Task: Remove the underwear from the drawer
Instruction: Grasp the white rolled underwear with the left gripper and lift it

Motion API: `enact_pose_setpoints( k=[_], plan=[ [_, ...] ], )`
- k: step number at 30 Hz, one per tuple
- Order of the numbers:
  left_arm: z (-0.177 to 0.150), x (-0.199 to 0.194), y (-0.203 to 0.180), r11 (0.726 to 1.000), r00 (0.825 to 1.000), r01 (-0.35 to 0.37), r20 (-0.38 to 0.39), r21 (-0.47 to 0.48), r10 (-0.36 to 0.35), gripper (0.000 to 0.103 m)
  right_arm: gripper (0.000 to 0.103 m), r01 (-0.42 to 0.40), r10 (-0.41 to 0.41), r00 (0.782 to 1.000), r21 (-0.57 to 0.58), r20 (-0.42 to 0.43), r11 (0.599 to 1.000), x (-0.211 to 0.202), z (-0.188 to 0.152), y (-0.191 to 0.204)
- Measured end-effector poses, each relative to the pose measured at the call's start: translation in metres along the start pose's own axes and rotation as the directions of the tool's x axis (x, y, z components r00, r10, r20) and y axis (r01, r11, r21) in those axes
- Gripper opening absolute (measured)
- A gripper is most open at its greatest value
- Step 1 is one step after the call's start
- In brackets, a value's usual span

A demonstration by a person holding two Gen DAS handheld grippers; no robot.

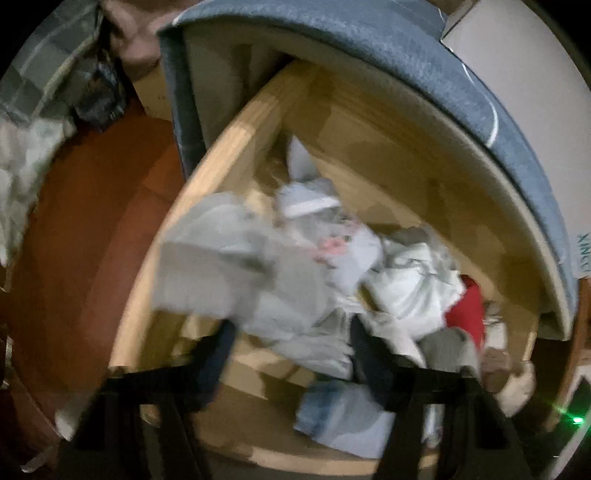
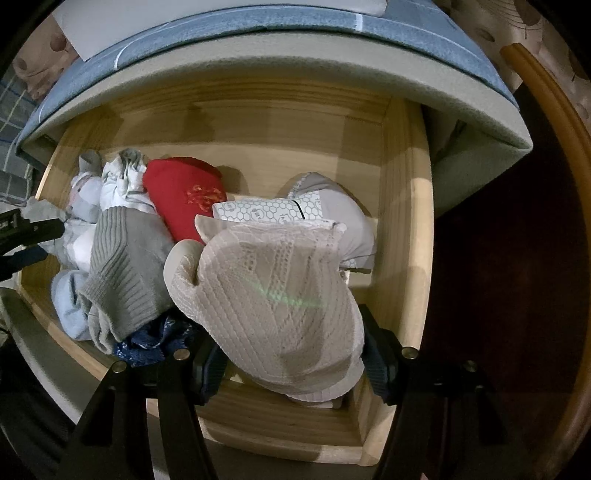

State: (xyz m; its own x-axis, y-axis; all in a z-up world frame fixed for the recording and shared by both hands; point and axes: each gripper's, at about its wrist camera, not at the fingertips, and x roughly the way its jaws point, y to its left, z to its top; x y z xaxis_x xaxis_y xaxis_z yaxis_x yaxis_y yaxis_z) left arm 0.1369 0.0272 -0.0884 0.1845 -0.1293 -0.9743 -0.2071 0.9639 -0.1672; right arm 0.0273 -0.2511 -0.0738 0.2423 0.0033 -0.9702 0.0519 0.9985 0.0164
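An open wooden drawer (image 2: 406, 221) under the bed holds a heap of garments. My right gripper (image 2: 293, 365) is shut on a cream knitted garment (image 2: 273, 295), which bulges between and over its fingers at the drawer's front right. The left wrist view is blurred. In it my left gripper (image 1: 291, 343) points down into the drawer (image 1: 207, 173), its jaws apart, with a pale grey-white garment (image 1: 291, 314) lying between the fingers. Whether the pads press on it does not show. The left gripper's fingers (image 2: 37, 225) also show at the left edge of the right wrist view, beside pale cloth.
A red garment (image 2: 184, 195), a grey ribbed knit (image 2: 125, 266), dark blue patterned cloth (image 2: 151, 339), pale blue cloth (image 2: 66, 306) and a honeycomb-printed packet (image 2: 266, 212) share the drawer. The blue-edged mattress (image 2: 258, 29) overhangs the back. Brown floor (image 1: 92, 221) lies to the left.
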Motion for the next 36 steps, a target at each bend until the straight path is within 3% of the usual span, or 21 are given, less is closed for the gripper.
enact_pose_setpoints(
  k=[2,4,9,14,15,17,18,19,27,30,36],
  plan=[
    [0.002,-0.001,0.001,1.000,1.000,0.023,0.009,0.020,-0.023,0.036,0.061,-0.001,0.001,1.000,-0.002,-0.002,1.000,0.000,0.001,0.000],
    [0.003,-0.002,0.001,0.999,0.999,0.037,0.006,0.032,-0.038,0.000,0.061,-0.004,0.004,1.000,-0.003,-0.005,1.000,0.000,0.002,0.000],
    [0.004,-0.003,0.000,0.996,0.999,0.044,0.007,0.079,-0.045,0.000,0.061,0.007,-0.007,1.000,-0.016,-0.010,1.000,0.000,0.003,0.003],
    [0.003,-0.006,0.005,0.996,0.997,0.070,0.010,0.055,-0.070,0.001,0.061,0.006,-0.006,1.000,-0.016,-0.011,1.000,0.000,0.003,0.007],
    [0.002,-0.007,0.005,0.997,0.998,0.067,0.004,0.050,-0.067,0.005,0.061,0.004,-0.004,1.000,-0.015,-0.011,1.000,0.001,0.003,0.007],
    [0.001,-0.009,0.006,0.997,0.998,0.068,-0.005,0.043,-0.068,0.023,0.061,0.003,-0.003,1.000,-0.016,-0.011,1.000,0.001,0.003,0.006],
    [0.001,-0.011,0.006,0.997,0.998,0.069,-0.004,0.041,-0.069,0.041,0.062,0.002,-0.003,1.000,-0.017,-0.011,1.000,0.001,0.003,0.006],
    [-0.001,-0.013,0.005,0.997,0.998,0.067,0.004,0.038,-0.067,0.048,0.062,0.001,-0.001,1.000,-0.017,-0.011,1.000,0.001,0.003,0.006],
    [0.008,0.007,0.008,0.995,0.997,0.056,-0.045,-0.078,-0.059,0.051,0.062,-0.006,0.005,1.000,-0.015,-0.013,1.000,0.003,0.003,0.004],
    [0.012,0.015,0.006,0.993,0.998,0.039,-0.051,-0.114,-0.045,0.060,0.063,-0.009,0.008,1.000,-0.015,-0.013,1.000,0.003,0.003,0.004],
    [0.017,0.029,-0.007,0.993,0.999,-0.012,-0.048,-0.118,0.007,0.066,0.063,-0.019,0.019,1.000,-0.012,-0.014,1.000,0.003,0.004,0.002]
  ],
)
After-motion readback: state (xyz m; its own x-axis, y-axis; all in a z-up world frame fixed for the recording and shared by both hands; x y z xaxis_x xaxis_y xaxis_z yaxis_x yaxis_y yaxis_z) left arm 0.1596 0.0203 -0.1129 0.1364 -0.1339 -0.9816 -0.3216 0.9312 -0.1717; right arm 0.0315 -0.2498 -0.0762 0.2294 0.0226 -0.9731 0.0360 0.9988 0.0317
